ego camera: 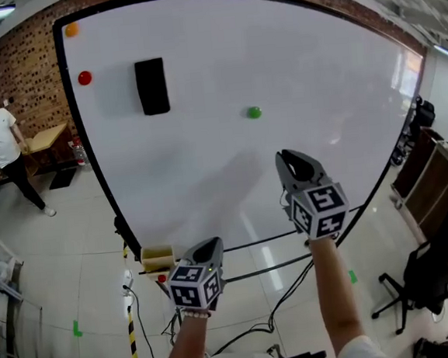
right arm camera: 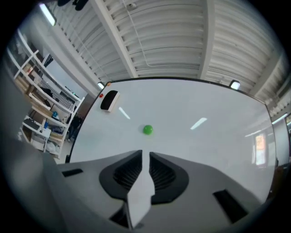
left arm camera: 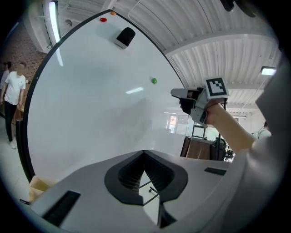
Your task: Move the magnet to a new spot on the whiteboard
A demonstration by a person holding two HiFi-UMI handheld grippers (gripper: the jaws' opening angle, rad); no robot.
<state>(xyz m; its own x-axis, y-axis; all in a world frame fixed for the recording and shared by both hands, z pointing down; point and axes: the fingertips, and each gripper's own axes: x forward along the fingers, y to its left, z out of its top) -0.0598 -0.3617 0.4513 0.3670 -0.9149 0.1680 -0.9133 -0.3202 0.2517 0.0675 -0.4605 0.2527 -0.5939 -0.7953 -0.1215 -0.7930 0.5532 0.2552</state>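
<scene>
A: Magnet [ego camera: 254, 112] position?

B: Green, small, round. Stuck near the middle of the board [ego camera: 331, 71], well apart from the eraser [ego camera: 152, 85], red magnet [ego camera: 84, 77] and orange magnet [ego camera: 71, 29] up towards the left corner.

A: Right gripper [ego camera: 288, 155]?

B: Raised in front of the board, below and a little right of the magnet, aimed at it but short of touching. Jaws nearly together, only a thin slit between, nothing in it. Seemingly too narrow for the magnet; needs widening before any approach.

A: Left gripper [ego camera: 210, 246]?

B: Low, down by the board's bottom edge, well away from everything. Jaws closed tip to tip, empty. Probably not needed.

A: Handling?

B: Likely light, hard and smooth. No give, so no call for a hard squeeze. Probably slippery over the rounded top, and held on by magnetic pull alone.

A: Best hold?

B: Across the sides, pads on opposite flanks, low and close to the board face, never on the dome. Safer to tip one edge up or slide than to yank straight off. Risk otherwise: pads skidding off and the magnet snapping back or dropping.
</scene>
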